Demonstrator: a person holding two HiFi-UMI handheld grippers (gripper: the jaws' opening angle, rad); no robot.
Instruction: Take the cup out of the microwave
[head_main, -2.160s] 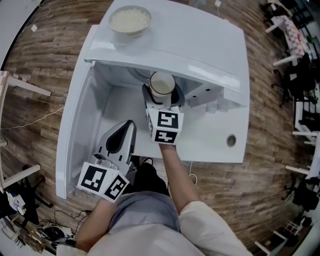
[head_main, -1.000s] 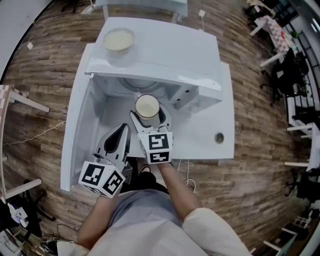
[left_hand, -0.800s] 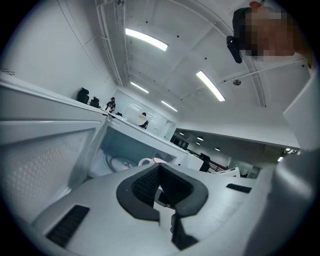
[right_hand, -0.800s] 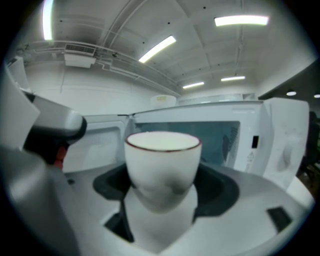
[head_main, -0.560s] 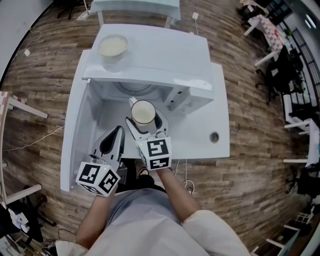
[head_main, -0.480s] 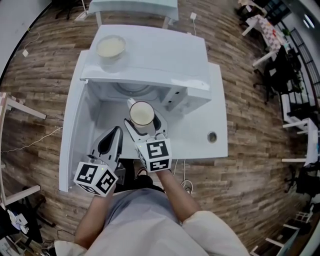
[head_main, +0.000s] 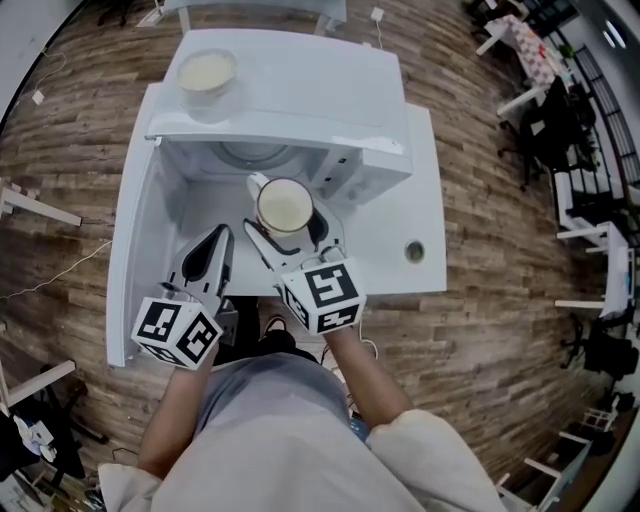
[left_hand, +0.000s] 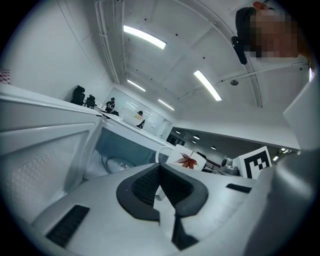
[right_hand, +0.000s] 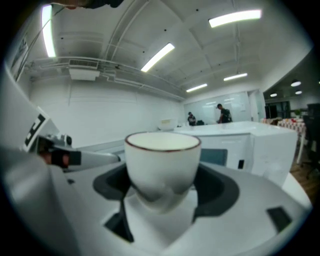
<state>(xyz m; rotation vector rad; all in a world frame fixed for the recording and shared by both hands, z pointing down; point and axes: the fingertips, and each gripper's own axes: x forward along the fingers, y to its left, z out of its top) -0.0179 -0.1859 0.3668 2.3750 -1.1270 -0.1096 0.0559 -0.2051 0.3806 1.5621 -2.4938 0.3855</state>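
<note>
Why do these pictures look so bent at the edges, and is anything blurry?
Head view: the wide-angle lens bows the floor planks around the microwave. Left gripper view: dark round rim, mosaic patch at top right. Right gripper view: the cup sits close, its base soft; ceiling lights glare.

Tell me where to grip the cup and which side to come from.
Grip the cup across its round body below the rim, coming from the open front of the microwave. It is upright and its handle points back-left, leaving the near side bare. The right gripper holds it this way.
</note>
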